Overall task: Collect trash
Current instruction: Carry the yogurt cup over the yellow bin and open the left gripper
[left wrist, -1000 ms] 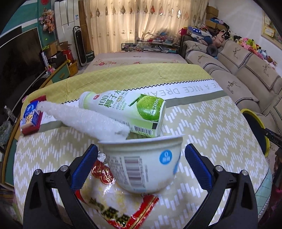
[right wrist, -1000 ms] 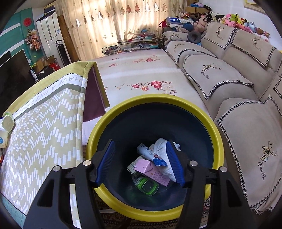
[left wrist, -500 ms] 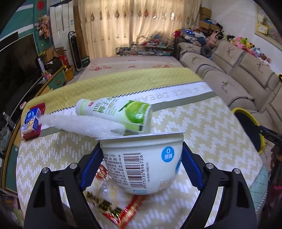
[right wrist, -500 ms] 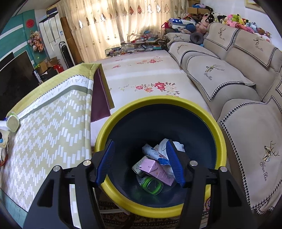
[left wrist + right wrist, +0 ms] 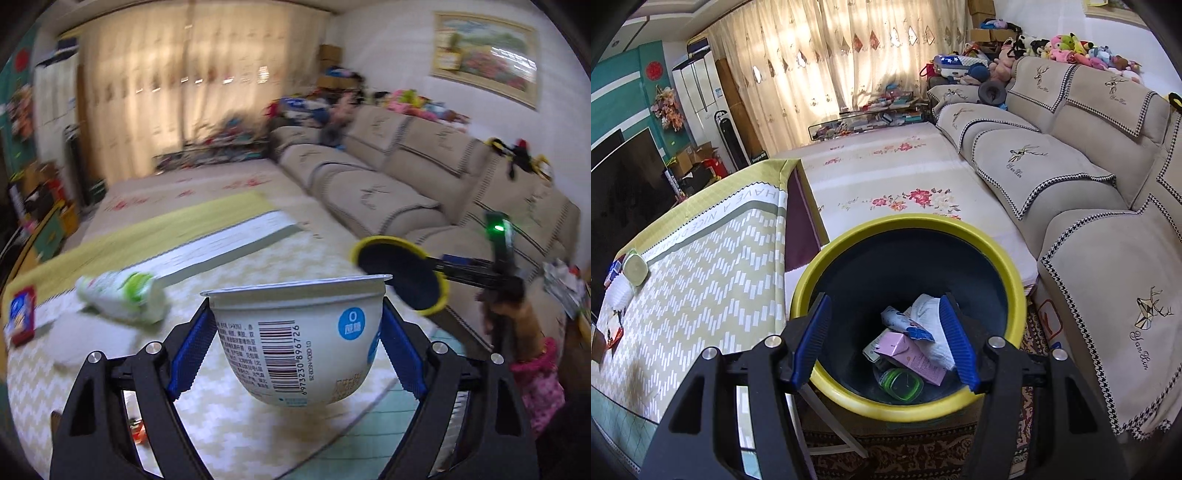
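1. Now, at the far left of the left wrist view, a red and blue packet (image 5: 22,315) lies near the table edge, and just right of it a green-labelled bottle (image 5: 120,297) lies on its side on the patterned tablecloth (image 5: 236,435). Both are still to be collected.

2. At the centre, the left gripper (image 5: 295,347) is clamped on a white yogurt cup (image 5: 299,343), one blue pad pressed to each side. A second ago the cup sat on the table between wide-open pads, and half a second ago they had closed in on it. It now hangs clear of the cloth, and the blurred room suggests a fast swing. So the pick-up is done, and the carry to the bin is the step in hand.

3. Further right, the yellow-rimmed bin (image 5: 400,273) stands just past the table edge, well apart from the cup.

4. In the right wrist view, the right gripper (image 5: 884,341) hovers over the bin (image 5: 908,400) as it did before, pads partly apart and holding nothing. Inside lie a pink carton (image 5: 912,356), a white wrapper (image 5: 932,323) and a green-capped bottle (image 5: 901,384), already collected.
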A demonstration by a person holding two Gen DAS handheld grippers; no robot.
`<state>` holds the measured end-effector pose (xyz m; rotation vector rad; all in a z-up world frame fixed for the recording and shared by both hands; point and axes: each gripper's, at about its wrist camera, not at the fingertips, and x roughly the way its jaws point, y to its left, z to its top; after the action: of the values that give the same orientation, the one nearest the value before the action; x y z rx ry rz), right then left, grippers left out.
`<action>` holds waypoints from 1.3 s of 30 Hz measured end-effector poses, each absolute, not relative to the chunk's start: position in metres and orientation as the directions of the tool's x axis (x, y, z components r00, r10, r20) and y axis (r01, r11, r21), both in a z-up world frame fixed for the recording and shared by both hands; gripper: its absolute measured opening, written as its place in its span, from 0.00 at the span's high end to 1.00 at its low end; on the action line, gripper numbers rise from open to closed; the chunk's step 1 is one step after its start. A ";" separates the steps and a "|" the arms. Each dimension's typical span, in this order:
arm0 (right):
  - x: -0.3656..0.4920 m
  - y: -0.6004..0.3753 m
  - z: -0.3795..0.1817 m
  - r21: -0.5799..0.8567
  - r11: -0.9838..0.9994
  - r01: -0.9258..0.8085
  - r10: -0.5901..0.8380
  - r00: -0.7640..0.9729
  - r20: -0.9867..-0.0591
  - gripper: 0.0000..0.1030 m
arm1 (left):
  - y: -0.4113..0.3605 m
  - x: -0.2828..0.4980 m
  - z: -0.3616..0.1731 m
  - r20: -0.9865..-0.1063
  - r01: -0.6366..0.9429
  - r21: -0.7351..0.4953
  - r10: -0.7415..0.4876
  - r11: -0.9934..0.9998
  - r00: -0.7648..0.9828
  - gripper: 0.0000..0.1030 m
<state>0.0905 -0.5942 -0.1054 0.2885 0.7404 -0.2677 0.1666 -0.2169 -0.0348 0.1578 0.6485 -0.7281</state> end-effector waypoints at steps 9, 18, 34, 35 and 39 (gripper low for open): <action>0.058 -0.622 -0.098 0.142 0.902 0.407 -0.216 0.712 -0.669 0.44 | -0.332 0.167 -0.054 -0.658 0.803 -0.075 -0.634 0.592 0.406 0.19; 0.021 -0.649 -0.091 0.133 0.863 0.487 -0.287 0.691 -0.663 0.41 | -0.472 0.217 -0.096 -0.722 0.870 -0.087 -0.633 0.485 0.281 0.18; 0.026 -0.629 -0.091 0.139 0.879 0.457 -0.256 0.697 -0.670 0.39 | -0.447 0.232 -0.075 -0.668 0.808 -0.072 -0.630 0.585 0.397 0.10; 0.028 -0.627 -0.091 0.139 0.882 0.449 -0.250 0.699 -0.670 0.39 | -0.430 0.228 -0.070 -0.661 0.798 -0.073 -0.628 0.598 0.410 0.09; 0.042 -0.603 -0.091 0.129 0.909 0.395 -0.211 0.706 -0.676 0.38 | -0.353 0.206 -0.051 -0.622 0.740 -0.084 -0.616 0.667 0.484 0.06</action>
<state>0.0421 -0.6028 -0.0914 0.2746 0.7112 -0.3415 0.2056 -0.3533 -0.0513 0.2059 0.6685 -0.8328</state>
